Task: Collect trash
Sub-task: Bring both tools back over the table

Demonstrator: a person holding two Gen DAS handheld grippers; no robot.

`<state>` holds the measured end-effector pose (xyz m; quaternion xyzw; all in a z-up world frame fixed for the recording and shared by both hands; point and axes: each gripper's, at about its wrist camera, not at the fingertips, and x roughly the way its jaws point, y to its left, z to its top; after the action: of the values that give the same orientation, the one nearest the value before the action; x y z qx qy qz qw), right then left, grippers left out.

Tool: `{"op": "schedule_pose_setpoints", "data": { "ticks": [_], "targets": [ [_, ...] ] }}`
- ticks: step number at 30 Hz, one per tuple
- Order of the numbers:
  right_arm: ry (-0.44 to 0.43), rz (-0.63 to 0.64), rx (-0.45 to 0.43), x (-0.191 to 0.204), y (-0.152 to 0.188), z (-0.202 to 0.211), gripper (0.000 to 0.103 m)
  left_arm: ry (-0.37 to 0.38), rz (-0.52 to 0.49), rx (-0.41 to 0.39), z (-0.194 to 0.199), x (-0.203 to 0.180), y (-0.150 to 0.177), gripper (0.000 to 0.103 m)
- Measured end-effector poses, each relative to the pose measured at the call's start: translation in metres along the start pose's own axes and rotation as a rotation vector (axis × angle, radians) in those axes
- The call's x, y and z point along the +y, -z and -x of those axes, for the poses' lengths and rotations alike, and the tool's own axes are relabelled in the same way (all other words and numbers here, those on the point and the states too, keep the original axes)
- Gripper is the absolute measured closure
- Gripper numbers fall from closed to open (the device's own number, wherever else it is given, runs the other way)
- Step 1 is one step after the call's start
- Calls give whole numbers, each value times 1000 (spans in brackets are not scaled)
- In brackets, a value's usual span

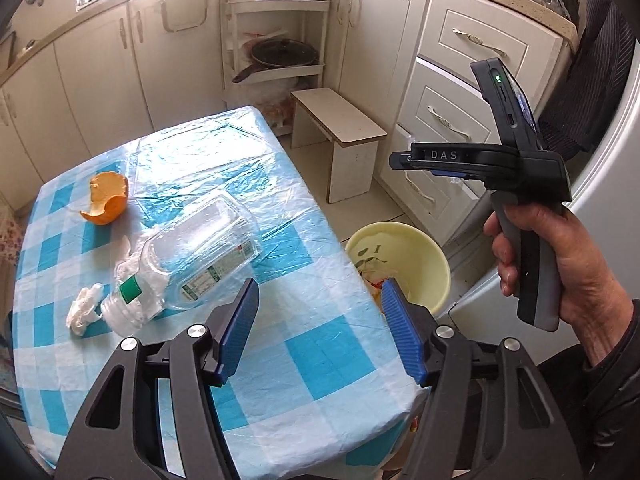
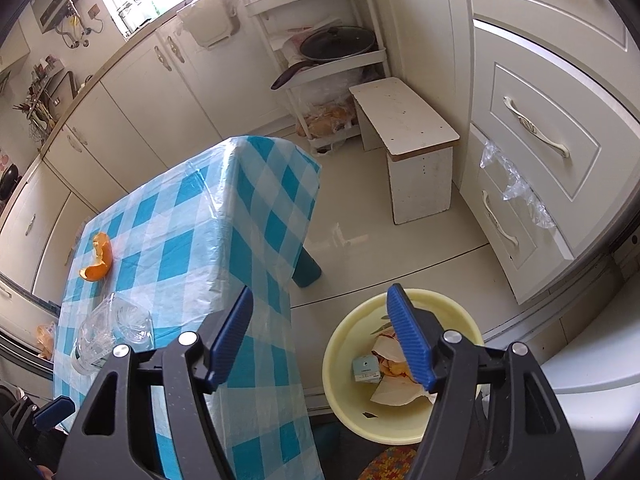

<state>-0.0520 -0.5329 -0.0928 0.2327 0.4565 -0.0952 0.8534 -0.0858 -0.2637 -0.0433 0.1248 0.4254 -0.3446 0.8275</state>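
A white wooden stool (image 2: 404,120) stands on the pale floor (image 2: 400,248) near a white corner shelf rack (image 2: 320,64). On the rack's middle shelf lies a black frying pan (image 2: 336,42) with a glass lid. Cream cabinets (image 1: 100,76) run along the wall, and drawers (image 2: 540,120) with curved metal handles stand beside the stool. Crumpled clear plastic (image 2: 516,184) hangs from one drawer.

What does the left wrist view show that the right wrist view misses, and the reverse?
Only the left wrist view shows the crumpled tissue beside the bottle's neck, and the person's right hand holding its gripper handle.

Only the right wrist view shows the bin's contents clearly: a small box and torn paper. It also shows the table leg.

Both show the orange peel, the clear plastic bottle lying on the checked tablecloth, the yellow bin and the white stool. Both grippers, left gripper and right gripper, are open and empty.
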Motion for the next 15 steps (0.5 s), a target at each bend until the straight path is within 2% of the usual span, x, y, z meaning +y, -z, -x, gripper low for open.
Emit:
{"op": "schedule_pose_setpoints", "data": {
  "ticks": [4,5,8,11,15],
  "targets": [
    [-7,24,7,13,-2,-3,34,-8,11,-3,5,13,2,42],
    [-12,30,5,17,-3,-3,30,-9,23,-11,10,22,2,42],
    [-55,75,-3,40,-6,-1,28,-42,95,-49,30,62,2,38],
    [-141,197,-34,77,-7,2,18,-109,204,-64,46,122,6,36],
    [-258,461,-72,140,5,1,12,-206,315,-9,45,191,23,35]
  ]
}}
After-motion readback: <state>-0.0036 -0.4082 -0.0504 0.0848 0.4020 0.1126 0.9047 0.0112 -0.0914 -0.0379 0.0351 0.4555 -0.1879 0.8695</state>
